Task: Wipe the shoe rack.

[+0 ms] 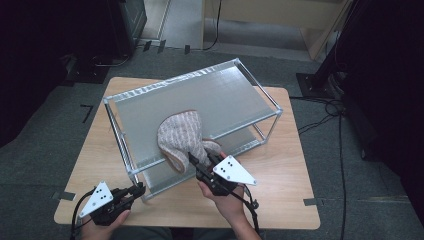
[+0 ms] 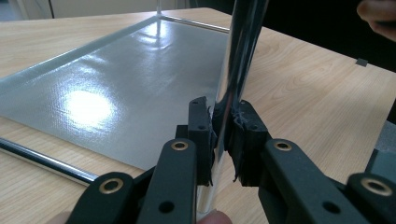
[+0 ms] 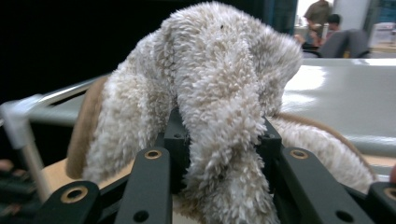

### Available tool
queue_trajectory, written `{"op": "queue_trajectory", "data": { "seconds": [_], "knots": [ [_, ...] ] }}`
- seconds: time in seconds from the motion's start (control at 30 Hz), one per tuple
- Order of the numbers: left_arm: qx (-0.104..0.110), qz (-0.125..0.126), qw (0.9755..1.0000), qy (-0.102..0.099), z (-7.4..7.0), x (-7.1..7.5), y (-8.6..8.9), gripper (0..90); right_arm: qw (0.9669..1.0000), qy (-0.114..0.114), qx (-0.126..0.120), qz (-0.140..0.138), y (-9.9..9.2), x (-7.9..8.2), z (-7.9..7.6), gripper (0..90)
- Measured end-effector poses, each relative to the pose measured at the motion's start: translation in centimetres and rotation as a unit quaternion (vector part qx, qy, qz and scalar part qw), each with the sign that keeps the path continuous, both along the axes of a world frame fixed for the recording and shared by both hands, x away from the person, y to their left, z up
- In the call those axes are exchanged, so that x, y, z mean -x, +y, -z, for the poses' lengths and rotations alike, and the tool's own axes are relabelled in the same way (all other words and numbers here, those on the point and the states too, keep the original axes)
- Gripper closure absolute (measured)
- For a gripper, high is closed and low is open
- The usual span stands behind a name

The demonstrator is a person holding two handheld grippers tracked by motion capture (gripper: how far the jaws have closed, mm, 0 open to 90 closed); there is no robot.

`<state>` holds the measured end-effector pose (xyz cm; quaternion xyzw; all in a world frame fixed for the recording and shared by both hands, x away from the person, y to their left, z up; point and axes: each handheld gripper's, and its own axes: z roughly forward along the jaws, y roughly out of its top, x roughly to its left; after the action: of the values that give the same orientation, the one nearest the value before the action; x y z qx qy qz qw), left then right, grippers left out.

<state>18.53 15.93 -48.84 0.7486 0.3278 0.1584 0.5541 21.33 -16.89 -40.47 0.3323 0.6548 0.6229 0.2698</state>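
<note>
Left tool (image 1: 136,190): It sits at the near left of the table (image 1: 290,175). Its jaws are tight on the near corner post (image 2: 236,70) of the rack (image 1: 200,95). In the left tool view the shiny post stands right between the two black pads.

Right tool (image 1: 202,159): It pinches a thick fold of the towel (image 1: 182,137). In the right tool view the fluffy fold bulges up between the jaws and hangs down in front of them.

Towel: It is fuzzy, pale grey and white, with a brown edge. It lies bunched up at the near edge of the rack's top shelf (image 1: 225,95). One end hangs over that edge, down to the right tool.

Rack: It is a metal frame with two grey shelves. It stands in the middle of the table, turned a little. The low shelf (image 2: 121,88) lies close to the table top.

Table: It is light wood and stands on a grey floor (image 1: 45,150).
</note>
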Motion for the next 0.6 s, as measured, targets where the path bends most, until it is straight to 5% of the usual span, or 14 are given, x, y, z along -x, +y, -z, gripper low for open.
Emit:
{"op": "queue_trajectory", "data": {
  "seconds": [0.6],
  "knots": [
    [0.003, 0.009, 1.0, 0.002, 0.0, -0.2, 0.2, 79.8, 0.9943, 0.068, 0.05, -0.064, -0.3, 0.5, 4.7, 69.9]
  ]
}}
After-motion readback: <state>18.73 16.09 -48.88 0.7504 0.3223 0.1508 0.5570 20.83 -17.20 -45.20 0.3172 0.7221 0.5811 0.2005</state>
